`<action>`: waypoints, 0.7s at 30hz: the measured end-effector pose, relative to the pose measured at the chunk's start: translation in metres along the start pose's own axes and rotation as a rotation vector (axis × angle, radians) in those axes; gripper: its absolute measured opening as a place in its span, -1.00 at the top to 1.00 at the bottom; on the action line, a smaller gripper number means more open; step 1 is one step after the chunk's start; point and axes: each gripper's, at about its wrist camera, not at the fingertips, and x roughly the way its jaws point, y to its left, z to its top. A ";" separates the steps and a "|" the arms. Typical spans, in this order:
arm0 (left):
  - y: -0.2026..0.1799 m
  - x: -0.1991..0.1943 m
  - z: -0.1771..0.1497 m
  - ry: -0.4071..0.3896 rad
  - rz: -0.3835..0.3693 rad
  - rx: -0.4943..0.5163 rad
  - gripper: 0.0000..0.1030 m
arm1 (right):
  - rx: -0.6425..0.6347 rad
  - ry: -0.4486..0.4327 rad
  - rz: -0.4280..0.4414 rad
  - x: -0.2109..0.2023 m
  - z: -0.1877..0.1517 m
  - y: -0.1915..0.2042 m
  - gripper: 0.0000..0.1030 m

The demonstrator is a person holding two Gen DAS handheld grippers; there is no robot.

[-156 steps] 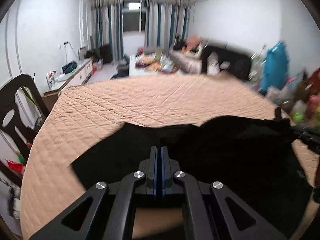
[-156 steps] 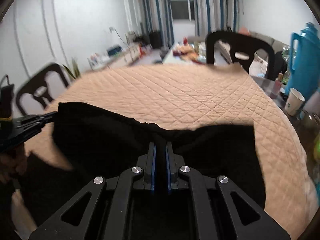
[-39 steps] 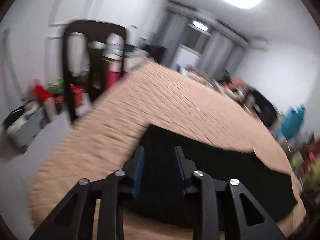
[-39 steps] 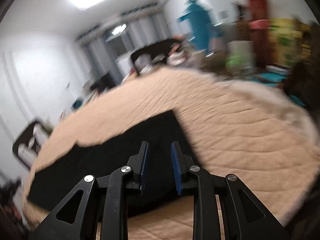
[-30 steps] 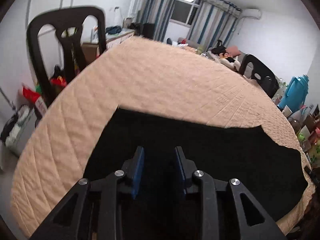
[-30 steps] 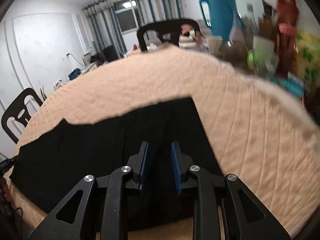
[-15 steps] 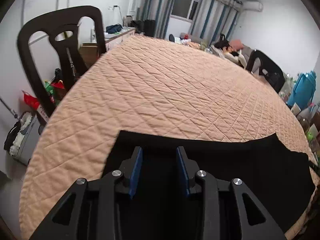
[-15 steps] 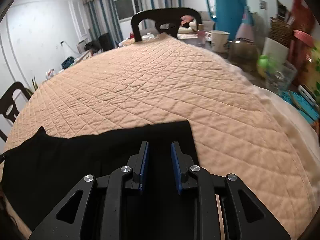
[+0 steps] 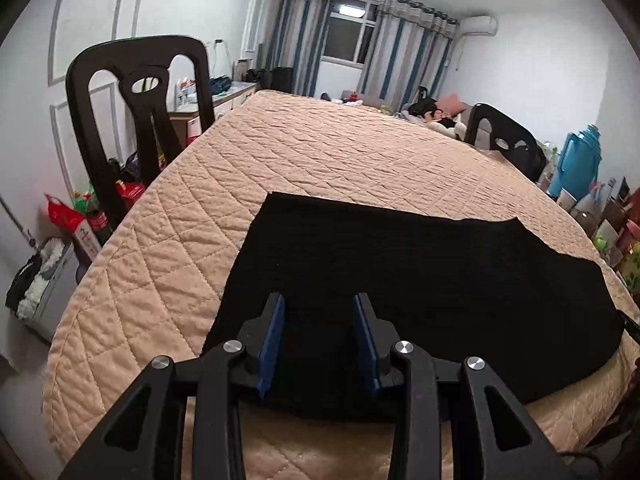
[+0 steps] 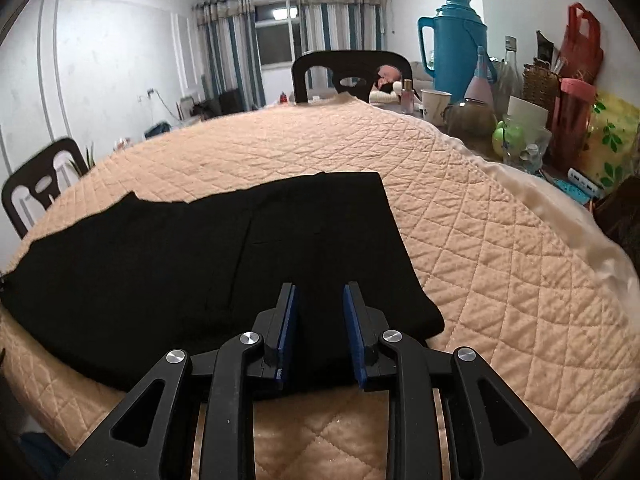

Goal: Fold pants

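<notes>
A: Grippers first. Left gripper [image 9: 319, 314], jaws apart, nothing pinched; blue pads [image 9: 273, 332] sit over the near left end of the pants [image 9: 420, 280]. Can't tell if the tips touch cloth.

B: Right gripper [image 10: 319, 304]?

A: Same, jaws parted, empty, over the near right end of the pants [image 10: 200, 264]. Narrower gap than the left one.

B: Pants position?

A: Black, flat, one long band across the near side of the quilt [image 9: 340, 152]. Near hem close to the quilt's front edge. Square corner at each end, a small notch in the far edge. Faint seam lines show in the right view.

B: Surface?

A: Peach quilt [image 10: 480, 220], diamond stitching, covers the whole table.

B: Beyond it?

A: Left side, black chair [image 9: 140, 108], red bags on the floor below it. Far side, second chair [image 10: 351, 72]. Right edge, blue thermos [image 10: 452, 44], paper cup [image 10: 434, 106], jars, red bag. Back wall, striped curtains [image 9: 384, 52] around a window.
</notes>
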 end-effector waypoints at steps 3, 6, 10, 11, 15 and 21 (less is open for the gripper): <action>-0.004 -0.010 -0.003 -0.007 0.030 -0.004 0.26 | 0.002 -0.017 0.015 -0.007 0.002 0.007 0.51; -0.012 -0.018 -0.007 -0.012 0.051 0.010 0.26 | -0.004 -0.039 0.058 -0.017 -0.003 0.020 0.51; -0.030 -0.020 -0.011 -0.008 0.017 0.029 0.25 | -0.051 -0.045 0.129 -0.019 -0.006 0.046 0.42; -0.035 -0.020 -0.012 -0.009 0.011 0.036 0.25 | -0.068 -0.047 0.146 -0.019 -0.005 0.054 0.37; -0.051 -0.013 -0.018 0.005 -0.023 0.058 0.18 | -0.124 -0.060 0.198 -0.013 -0.006 0.081 0.23; -0.054 -0.008 -0.024 0.002 0.007 0.080 0.18 | -0.164 -0.023 0.173 0.005 -0.018 0.088 0.23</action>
